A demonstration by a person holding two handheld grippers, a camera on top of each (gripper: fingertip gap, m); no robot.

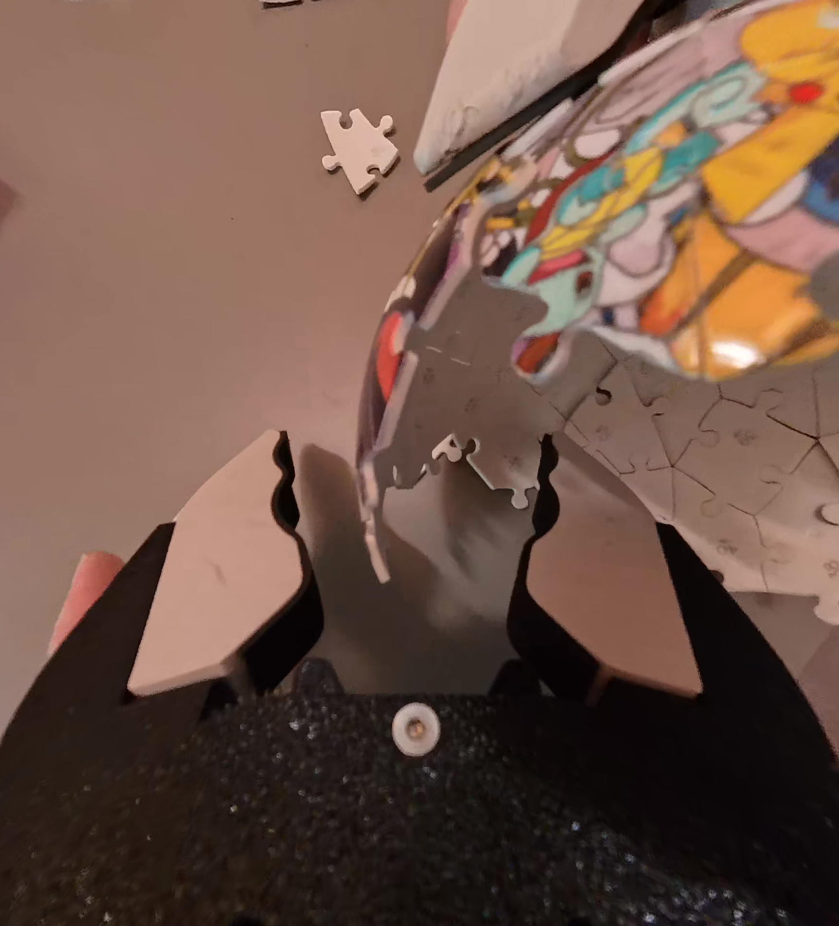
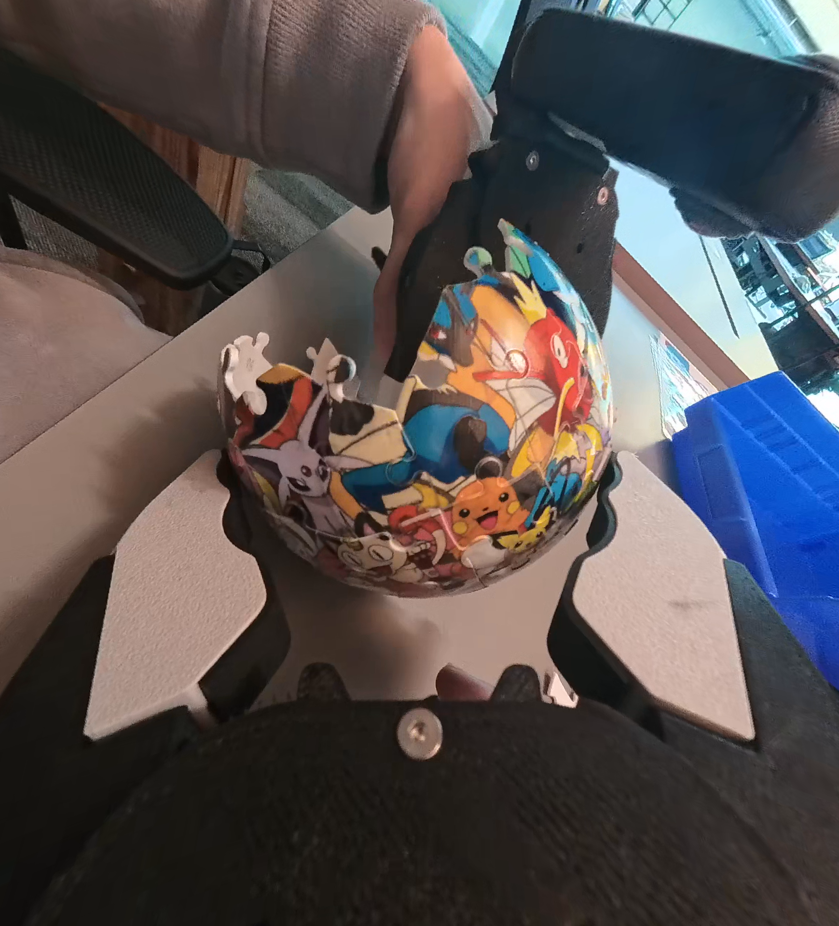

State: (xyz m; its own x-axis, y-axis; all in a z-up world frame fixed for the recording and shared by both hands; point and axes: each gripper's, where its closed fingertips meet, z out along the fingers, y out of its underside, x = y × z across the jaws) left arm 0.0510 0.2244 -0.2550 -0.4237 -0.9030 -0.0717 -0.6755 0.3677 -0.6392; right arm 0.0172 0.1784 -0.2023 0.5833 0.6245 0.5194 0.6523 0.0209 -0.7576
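Grey surface point(image 2: 81, 451), blue bin point(image 2: 768, 506) beside | right tool point(image 2: 417, 476) clamped around half-built puzzle sphere point(image 2: 422, 466), steadying it | left tool point(image 1: 414, 493) spread apart at its ragged rim | loose piece point(image 1: 359, 150) nearby.

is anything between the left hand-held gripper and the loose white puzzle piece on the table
Yes, partly. The half-built puzzle ball sits just ahead and to the right of the left hand-held gripper, its broken edge dipping between the open fingers. The loose white puzzle piece lies farther off on the table, with bare surface along the left.
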